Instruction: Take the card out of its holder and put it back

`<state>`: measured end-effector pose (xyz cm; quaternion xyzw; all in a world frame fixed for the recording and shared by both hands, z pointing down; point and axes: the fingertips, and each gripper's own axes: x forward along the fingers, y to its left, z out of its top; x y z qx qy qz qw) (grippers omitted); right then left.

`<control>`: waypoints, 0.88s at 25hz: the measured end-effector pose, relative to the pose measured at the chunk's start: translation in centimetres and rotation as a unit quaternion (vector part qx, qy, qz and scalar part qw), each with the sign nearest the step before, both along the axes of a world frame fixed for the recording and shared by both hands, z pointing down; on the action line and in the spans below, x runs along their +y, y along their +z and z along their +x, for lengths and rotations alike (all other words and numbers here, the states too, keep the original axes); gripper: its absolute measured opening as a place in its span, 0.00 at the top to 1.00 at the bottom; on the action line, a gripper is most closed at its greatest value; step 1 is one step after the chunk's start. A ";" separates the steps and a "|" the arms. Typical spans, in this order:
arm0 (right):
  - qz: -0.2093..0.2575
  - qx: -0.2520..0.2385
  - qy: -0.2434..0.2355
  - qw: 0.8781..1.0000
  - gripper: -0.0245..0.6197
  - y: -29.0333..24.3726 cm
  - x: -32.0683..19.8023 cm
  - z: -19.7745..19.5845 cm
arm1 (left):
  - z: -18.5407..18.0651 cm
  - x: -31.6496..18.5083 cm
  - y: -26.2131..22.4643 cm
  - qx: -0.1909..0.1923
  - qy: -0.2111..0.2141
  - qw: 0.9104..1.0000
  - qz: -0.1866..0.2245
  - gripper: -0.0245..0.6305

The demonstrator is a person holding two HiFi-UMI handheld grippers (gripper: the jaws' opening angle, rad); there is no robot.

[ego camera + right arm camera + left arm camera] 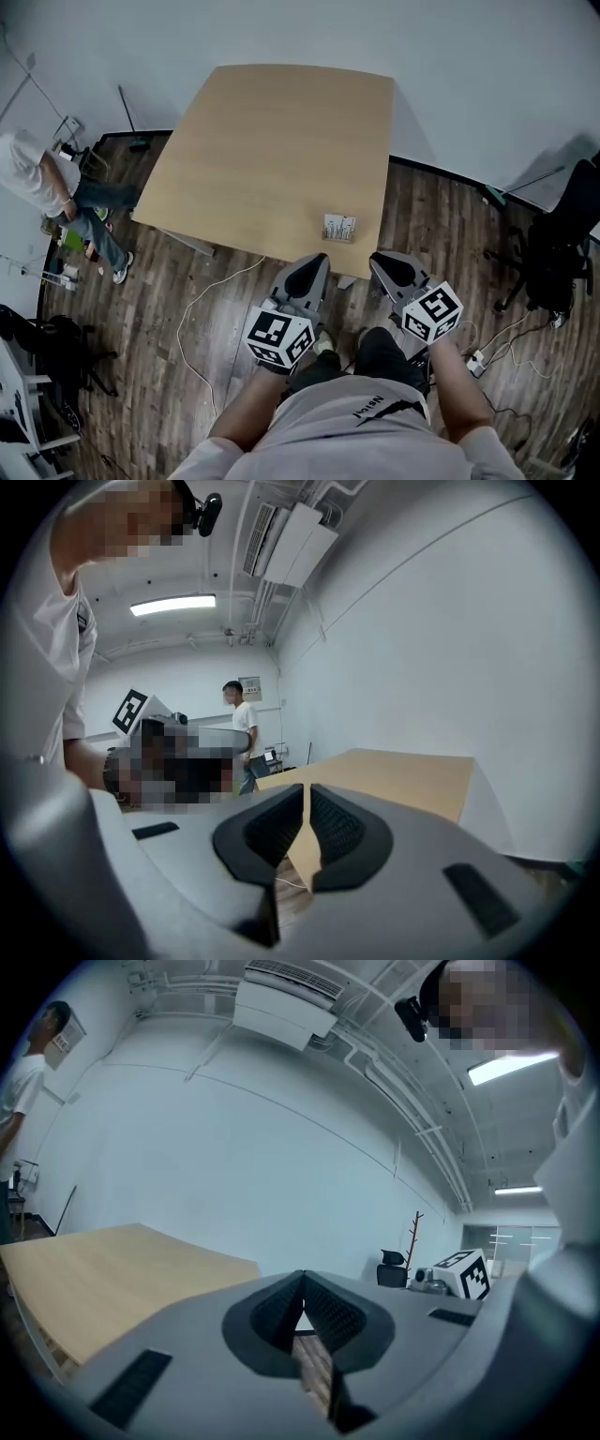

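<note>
1. Sitting on the table [272, 141] near its near edge: the card holder [339, 228], well apart from both grippers.
2. Left gripper [318, 260]: jaws pressed together, nothing between them, held over the floor [225, 281].
3. Right gripper [379, 259]: jaws likewise together, empty.

Pale wooden table [272, 150] on a dark plank floor [441, 216], ahead of both tongs. A small card holder [339, 228], apparently upright, rests near its edge, just beyond the gap between left gripper [317, 261] and right gripper [382, 259].

head view high above table [281, 150], gripper views low, looking across it
</note>
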<state>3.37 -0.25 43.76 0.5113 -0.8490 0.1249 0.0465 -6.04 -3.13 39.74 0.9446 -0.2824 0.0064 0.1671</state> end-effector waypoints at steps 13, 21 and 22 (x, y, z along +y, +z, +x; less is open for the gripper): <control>-0.077 0.034 -0.112 0.990 0.89 11.9 -8.7 5.6 | 3.0 -7.2 5.3 -0.036 -0.083 0.995 -0.033 0.94; -0.115 0.043 -0.211 0.970 0.86 18.1 -11.7 5.9 | 6.1 -10.7 8.1 -0.049 -0.135 0.988 -0.050 0.94; -0.119 0.044 -0.221 0.967 0.85 18.8 -11.9 5.7 | 6.2 -10.9 8.4 -0.050 -0.144 0.987 -0.054 0.94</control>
